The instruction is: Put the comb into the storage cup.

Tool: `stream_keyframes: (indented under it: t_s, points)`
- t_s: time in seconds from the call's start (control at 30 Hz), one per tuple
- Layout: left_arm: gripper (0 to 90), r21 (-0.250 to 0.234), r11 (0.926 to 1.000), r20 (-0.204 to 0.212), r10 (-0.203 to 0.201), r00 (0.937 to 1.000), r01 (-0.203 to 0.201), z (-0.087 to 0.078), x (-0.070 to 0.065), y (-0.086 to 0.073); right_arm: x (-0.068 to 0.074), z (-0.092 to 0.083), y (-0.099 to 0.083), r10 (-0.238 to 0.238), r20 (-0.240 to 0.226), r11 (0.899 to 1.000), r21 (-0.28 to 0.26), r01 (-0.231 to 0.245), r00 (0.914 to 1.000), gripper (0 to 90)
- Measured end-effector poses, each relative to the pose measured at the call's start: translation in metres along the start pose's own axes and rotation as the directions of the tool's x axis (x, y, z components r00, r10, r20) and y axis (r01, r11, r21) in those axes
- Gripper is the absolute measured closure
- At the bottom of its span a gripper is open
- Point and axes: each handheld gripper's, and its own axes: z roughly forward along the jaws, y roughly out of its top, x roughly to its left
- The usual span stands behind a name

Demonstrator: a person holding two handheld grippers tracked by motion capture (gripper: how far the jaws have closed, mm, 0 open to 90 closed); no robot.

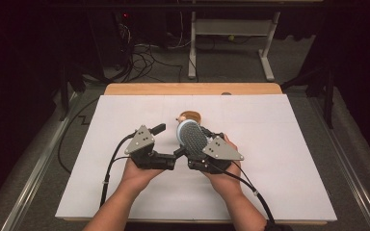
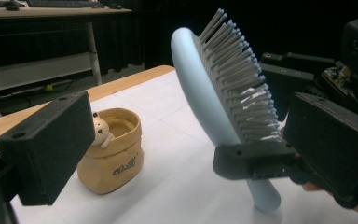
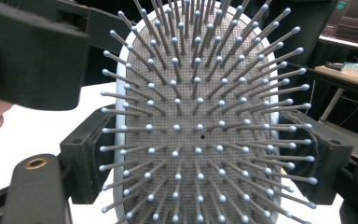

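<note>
While you hold the hairbrush [image 1: 191, 137] upright over the white table sheet [image 1: 279, 144], your right gripper [image 1: 203, 151] is clamped on it low down, one jaw on each edge of the pale blue paddle, with the bristles turned toward that gripper's own camera. Your left gripper [image 1: 160, 129] sits just to the left of the brush with its jaws apart and nothing between them; in the left gripper view the brush handle [image 2: 265, 196] hangs down past the right gripper's jaw, its rounded end free.

This looks like the carry-and-place step, or a hand-over between your two grippers; which one you intend can't be read from here. Just behind the brush stands the tan fabric pouch [image 2: 114, 158], upright, mouth open, with a small bear figure [image 2: 101, 132] peeking over its near rim. Nothing else can be made out inside it.

If the pouch is where the brush goes, the next move calls for bringing the handle end over the open mouth and lowering it straight. The pouch looks soft and light, so an off-centre push could tip it or fold its rim. Your free left gripper is well placed to steady the pouch wall, or to take the handle below the right jaws.
</note>
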Motion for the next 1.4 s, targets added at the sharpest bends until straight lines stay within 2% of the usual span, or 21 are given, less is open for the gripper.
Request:
stream_keyframes:
  t_s: [0.33, 0.43, 0.67, 0.73, 0.8, 1.13, 1.4]
  points:
    - [4.1, 0.001, 1.0000, -0.007, 0.006, 1.0000, -0.006, 0.004, -0.002, 0.006, 0.008, 0.003, 0.000, -0.018, -0.019, 1.000, 0.000, 0.018, 0.9997, 20.8]
    - [4.2, -0.003, 1.0000, 0.010, -0.004, 0.9999, 0.004, 0.006, -0.004, 0.008, 0.010, 0.003, 0.000, -0.022, -0.026, 1.000, 0.003, 0.023, 0.9994, 20.8]
    - [5.7, 0.009, 0.9999, 0.012, -0.007, 0.9999, 0.007, 0.009, -0.004, 0.010, 0.014, 0.003, 0.001, -0.025, -0.035, 1.000, 0.000, 0.025, 0.9991, 20.7]
    - [7.4, 0.014, 0.9999, 0.004, 0.000, 1.0000, 0.000, 0.008, -0.004, 0.009, 0.014, 0.003, 0.001, -0.025, -0.036, 1.000, 0.000, 0.025, 0.9990, 20.8]
    - [9.2, 0.012, 0.9998, 0.014, -0.014, 0.9998, 0.014, 0.008, -0.003, 0.009, 0.014, 0.003, 0.001, -0.025, -0.037, 1.000, 0.002, 0.026, 0.9990, 20.8]
    - [16.8, 0.029, 0.9995, 0.048, -0.016, 0.9987, 0.015, 0.011, -0.004, 0.008, 0.015, 0.004, 0.001, -0.035, -0.037, 0.999, 0.000, 0.035, 0.9987, 20.7]
    - [27.6, 0.035, 0.9993, 0.079, -0.019, 0.9967, 0.016, 0.013, -0.006, 0.007, 0.015, 0.004, 0.001, -0.042, -0.032, 0.999, 0.001, 0.042, 0.9986, 20.8]
